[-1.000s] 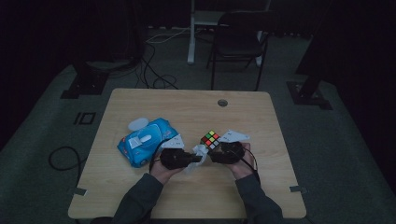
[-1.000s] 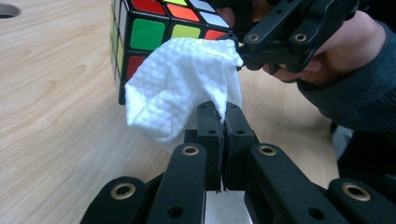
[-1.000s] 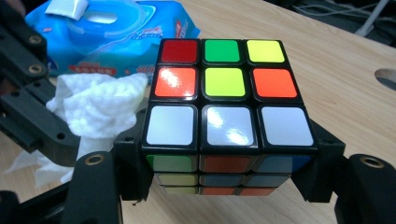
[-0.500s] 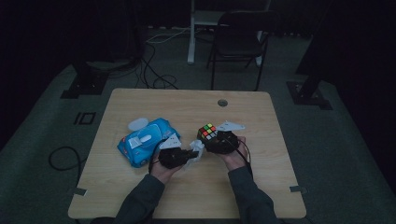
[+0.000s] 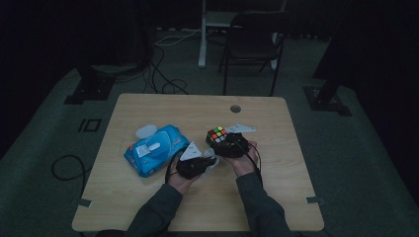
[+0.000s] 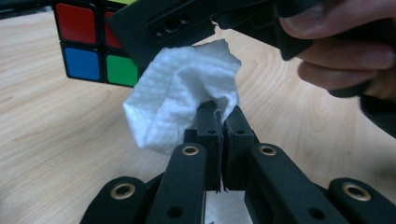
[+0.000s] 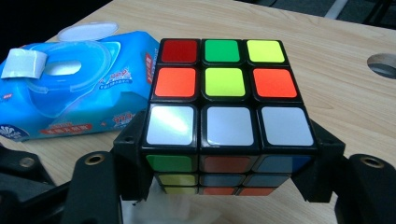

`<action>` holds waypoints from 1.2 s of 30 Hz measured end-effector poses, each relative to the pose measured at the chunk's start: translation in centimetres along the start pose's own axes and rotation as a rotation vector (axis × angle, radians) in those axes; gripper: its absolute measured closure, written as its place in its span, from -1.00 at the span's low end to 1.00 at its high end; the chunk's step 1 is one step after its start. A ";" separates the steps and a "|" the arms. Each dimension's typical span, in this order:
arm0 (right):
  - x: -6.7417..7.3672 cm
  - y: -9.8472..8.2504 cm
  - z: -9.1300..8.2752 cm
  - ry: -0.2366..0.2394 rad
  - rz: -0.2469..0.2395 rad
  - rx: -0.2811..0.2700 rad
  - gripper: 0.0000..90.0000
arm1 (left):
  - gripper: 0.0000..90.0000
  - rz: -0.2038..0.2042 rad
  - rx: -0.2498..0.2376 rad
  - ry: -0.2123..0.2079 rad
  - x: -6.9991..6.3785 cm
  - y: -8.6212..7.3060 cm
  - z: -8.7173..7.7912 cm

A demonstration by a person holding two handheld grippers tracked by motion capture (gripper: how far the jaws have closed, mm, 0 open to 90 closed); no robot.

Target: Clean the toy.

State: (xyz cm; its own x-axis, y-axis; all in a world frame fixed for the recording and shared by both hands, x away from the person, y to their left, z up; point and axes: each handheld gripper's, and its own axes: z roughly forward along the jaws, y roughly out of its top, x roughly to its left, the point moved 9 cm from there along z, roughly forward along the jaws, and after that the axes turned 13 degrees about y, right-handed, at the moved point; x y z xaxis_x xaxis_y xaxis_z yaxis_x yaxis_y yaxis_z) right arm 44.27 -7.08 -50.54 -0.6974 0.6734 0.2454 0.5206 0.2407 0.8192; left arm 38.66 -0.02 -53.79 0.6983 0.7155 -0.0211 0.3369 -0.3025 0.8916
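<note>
A scrambled colour cube (image 7: 224,112) sits clamped between the jaws of my right gripper (image 7: 226,140), white face toward the camera. In the high view the cube (image 5: 216,134) is just left of the right gripper (image 5: 231,144), mid-table. My left gripper (image 6: 218,116) is shut on a crumpled white wipe (image 6: 182,100). The wipe reaches up to the right gripper's black jaw, just below the cube (image 6: 88,46). I cannot tell whether the wipe touches the cube. From above, the left gripper (image 5: 197,163) is close beside the right one.
A blue pack of wet wipes (image 5: 153,148) lies to the left with its lid flipped open (image 7: 70,93). The wooden table (image 5: 296,148) has a round cable hole (image 5: 235,108) at the back. A chair (image 5: 252,44) and floor cables are beyond.
The right gripper has carried the cube slightly away from the person and to the left. The left gripper with the wipe has moved right, closing in on the cube.
</note>
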 end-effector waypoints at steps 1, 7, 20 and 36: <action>0.1 0.0 0.0 0.000 0.011 -0.002 -0.23 | 0.96 -0.001 -0.001 0.004 0.0 0.0 0.1; 0.4 0.3 -0.1 0.008 0.049 -0.023 -0.23 | 0.96 -0.015 -0.028 0.056 0.1 0.3 0.8; 0.8 0.6 -0.2 0.007 0.080 -0.047 -0.23 | 0.97 -0.029 -0.073 0.104 -0.3 1.1 1.6; 0.9 0.4 0.1 0.011 0.085 -0.043 -0.23 | 0.97 -0.042 -0.100 0.109 -0.4 1.6 1.3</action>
State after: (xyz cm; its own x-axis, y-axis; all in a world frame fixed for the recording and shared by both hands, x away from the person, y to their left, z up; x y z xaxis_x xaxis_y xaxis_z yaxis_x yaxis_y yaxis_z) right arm 43.94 -6.33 -50.02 -0.6570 0.6826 0.3200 0.5566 0.1529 0.8166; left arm 39.79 -1.62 -52.95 0.6105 0.7919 -0.0150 0.2958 -0.2104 0.9318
